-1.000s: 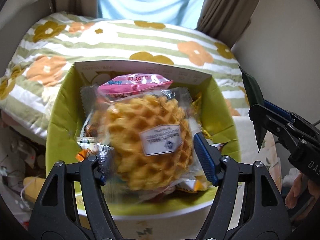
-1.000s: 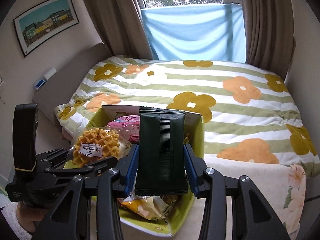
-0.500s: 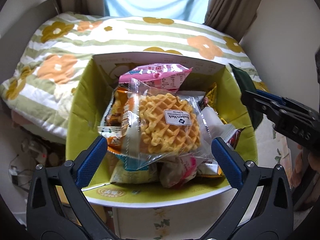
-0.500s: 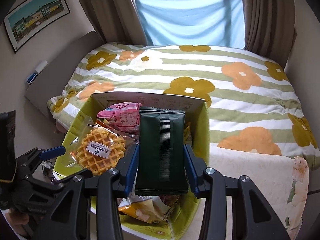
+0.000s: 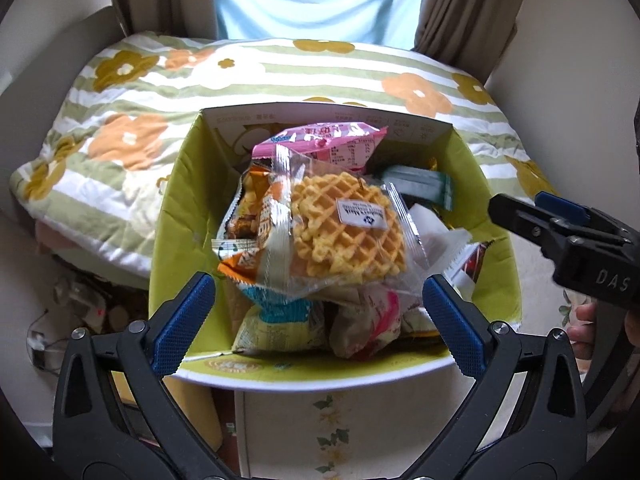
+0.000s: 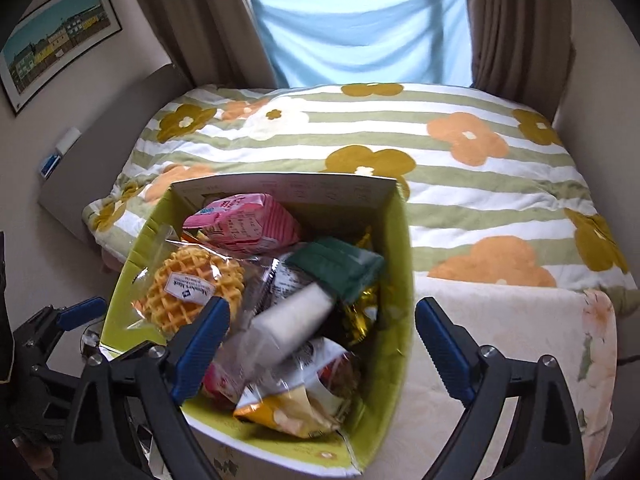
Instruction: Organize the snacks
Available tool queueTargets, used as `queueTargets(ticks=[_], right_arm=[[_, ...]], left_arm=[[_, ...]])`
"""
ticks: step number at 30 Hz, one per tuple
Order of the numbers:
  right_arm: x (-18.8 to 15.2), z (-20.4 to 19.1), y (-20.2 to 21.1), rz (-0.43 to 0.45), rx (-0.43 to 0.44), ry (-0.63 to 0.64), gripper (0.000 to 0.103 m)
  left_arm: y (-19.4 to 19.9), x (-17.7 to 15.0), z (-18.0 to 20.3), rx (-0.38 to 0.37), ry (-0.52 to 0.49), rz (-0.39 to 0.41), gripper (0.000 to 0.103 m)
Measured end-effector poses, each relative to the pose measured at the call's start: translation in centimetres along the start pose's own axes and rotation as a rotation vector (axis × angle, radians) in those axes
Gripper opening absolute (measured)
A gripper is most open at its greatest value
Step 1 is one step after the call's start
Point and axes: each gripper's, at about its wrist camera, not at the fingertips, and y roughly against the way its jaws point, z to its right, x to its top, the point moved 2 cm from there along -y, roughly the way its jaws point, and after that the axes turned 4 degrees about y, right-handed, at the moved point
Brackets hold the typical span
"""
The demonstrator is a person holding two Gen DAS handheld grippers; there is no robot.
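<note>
Both snacks have dropped into the box point(image 5: 188, 216) since a second ago. Back then the left gripper point(image 5: 316, 304) pinched the waffle pack point(image 5: 348, 228) and the right gripper point(image 6: 320, 332) squeezed the dark green pack point(image 6: 340, 266). Now neither one holds anything.

From the left wrist, the left gripper is spread wide, with nothing between its blue pads point(image 5: 184, 316). It hangs over the near edge of the box. The waffle pack lies on top of the pile, near the middle of the box, with its white label facing up. A pink pack point(image 5: 332, 144) leans at the far side, behind the waffle. Orange and blue-white packs lie under the waffle on the left. A small green and white pack point(image 5: 420, 188) lies to the right of it.

From the right wrist, the right gripper's jaws are opening, and no snack is pressed between them. The dark green pack lies in the box, on the right side, tilted on top of other packs. It is just beyond the gripper and not touching the pads. A white pack point(image 6: 296, 314) lies just below it, a bit blurry. A yellow pack point(image 6: 288, 412) sits at the near end of the box.

The box is green inside and stands on a pale cloth point(image 6: 500, 320), near the foot of a bed with a striped flower blanket point(image 6: 440, 152). In the left wrist view, the right gripper shows at the right edge, and part of a hand point(image 5: 584, 324) holds it.
</note>
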Motion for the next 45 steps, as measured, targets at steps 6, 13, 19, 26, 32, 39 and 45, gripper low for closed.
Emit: queueTargets(ticks=[6, 13, 19, 26, 32, 39, 45], right_arm=[[-1.0, 0.3, 3.0, 0.05, -0.017, -0.031, 0.092], [-1.4, 0.3, 10.1, 0.173, -0.069, 0.013, 0.092], [-3.6, 1.4, 17.8, 0.297, -0.146, 0.048, 0.092], [-8.6, 3.0, 24.3, 0.4, -0.227, 0.047, 0.103], [-12.4, 4.5, 26.4, 0.425, -0.284, 0.017, 0.102], [-14.6, 5.8, 27.3, 0.423, -0.281, -0.006, 0.102], [-15.0, 6.2, 28.0, 0.438, -0.285, -0.014, 0.102]], left_arm=[[2.4, -0.7, 1.2, 0.009, -0.038, 0.049, 0.103], [8.9, -1.1, 3.6, 0.016, -0.058, 0.196, 0.103], [16.0, -3.4, 6.6, 0.028, -0.05, 0.361, 0.103], [21.2, -8.0, 9.3, -0.001, -0.025, 0.493, 0.103], [22.2, -11.5, 11.3, 0.018, -0.032, 0.516, 0.103], [22.8, -13.0, 13.3, 0.031, -0.047, 0.526, 0.103], [23.1, -13.3, 14.3, 0.043, -0.065, 0.535, 0.103]])
